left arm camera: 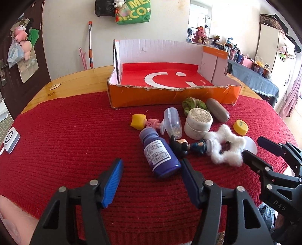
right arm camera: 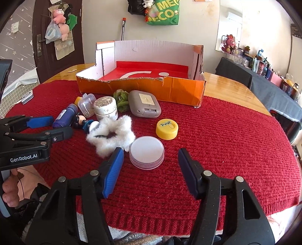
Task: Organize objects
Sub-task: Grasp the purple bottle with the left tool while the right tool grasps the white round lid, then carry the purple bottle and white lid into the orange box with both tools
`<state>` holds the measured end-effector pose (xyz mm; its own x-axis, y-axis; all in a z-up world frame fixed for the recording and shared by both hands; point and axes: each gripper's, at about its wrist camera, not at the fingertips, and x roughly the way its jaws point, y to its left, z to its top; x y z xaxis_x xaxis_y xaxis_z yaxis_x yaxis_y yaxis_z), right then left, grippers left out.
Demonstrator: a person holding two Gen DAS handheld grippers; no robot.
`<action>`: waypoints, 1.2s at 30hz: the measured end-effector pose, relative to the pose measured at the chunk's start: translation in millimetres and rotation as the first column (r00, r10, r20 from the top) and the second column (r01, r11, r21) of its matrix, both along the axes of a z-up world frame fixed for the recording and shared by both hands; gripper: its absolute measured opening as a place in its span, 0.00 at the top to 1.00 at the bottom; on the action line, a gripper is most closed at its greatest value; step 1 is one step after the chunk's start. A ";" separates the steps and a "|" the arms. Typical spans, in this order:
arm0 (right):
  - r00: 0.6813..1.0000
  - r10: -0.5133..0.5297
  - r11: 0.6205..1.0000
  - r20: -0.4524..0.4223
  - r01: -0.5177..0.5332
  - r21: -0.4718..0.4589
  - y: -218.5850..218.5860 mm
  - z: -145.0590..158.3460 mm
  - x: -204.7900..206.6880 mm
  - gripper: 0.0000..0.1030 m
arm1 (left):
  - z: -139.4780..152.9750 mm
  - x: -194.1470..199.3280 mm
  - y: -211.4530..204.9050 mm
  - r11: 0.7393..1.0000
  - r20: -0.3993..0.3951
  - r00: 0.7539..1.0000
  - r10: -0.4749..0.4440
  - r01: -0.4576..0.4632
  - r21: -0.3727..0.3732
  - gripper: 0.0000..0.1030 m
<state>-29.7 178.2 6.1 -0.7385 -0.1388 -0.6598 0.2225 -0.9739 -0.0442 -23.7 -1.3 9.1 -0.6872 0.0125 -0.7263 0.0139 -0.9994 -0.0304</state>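
From my left camera, the pale round lid [left arm camera: 251,144] is mostly hidden behind the fluffy white scrunchie [left arm camera: 225,146] and the right hand-held gripper [left arm camera: 259,150]. The small print on the purple bottle [left arm camera: 159,152] is too blurred for me to read. From my right camera, that bottle sits partly behind the left hand-held gripper [right arm camera: 54,125], and the yellow-haired doll [right arm camera: 77,99] shows only a sliver behind the clear container [right arm camera: 86,105]. The desk's near edge is covered by the red knitted mat [right arm camera: 226,135]. The green bag [right arm camera: 166,14] on the wall is cut off by the top edge.
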 end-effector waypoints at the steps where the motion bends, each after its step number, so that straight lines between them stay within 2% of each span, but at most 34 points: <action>1: 1.000 0.000 1.000 0.001 0.000 0.001 -0.1 -0.2 -1.2 0.45 | 0.1 -0.6 -0.6 1.000 0.000 1.000 -0.001 0.001 -0.001 0.39; 9: 1.000 0.011 1.000 0.012 -0.011 0.003 -1.7 -3.9 -8.7 0.53 | 0.1 -3.1 -0.9 1.000 -0.001 1.000 -0.001 0.001 -0.005 0.45; 12: 1.000 0.022 1.000 0.017 -0.022 -0.011 -1.3 -3.8 -9.3 0.61 | 1.1 -4.2 -4.3 1.000 -0.003 1.000 0.003 -0.003 0.002 0.63; 14: 1.000 0.025 1.000 0.019 -0.025 -0.006 -1.6 -3.4 -8.8 0.61 | 2.0 -4.4 -8.3 1.000 -0.001 1.000 0.009 -0.009 0.017 0.72; 17: 1.000 0.025 1.000 0.018 -0.025 -0.012 -0.5 -2.4 -6.6 0.61 | 2.2 -3.3 -12.3 0.999 0.001 1.000 0.012 -0.012 0.033 0.72; 36: 0.999 0.039 0.998 -0.010 -0.039 -0.049 -4.1 9.9 1.7 0.61 | 11.9 10.4 -9.2 1.000 -0.032 0.999 0.003 -0.002 0.025 0.72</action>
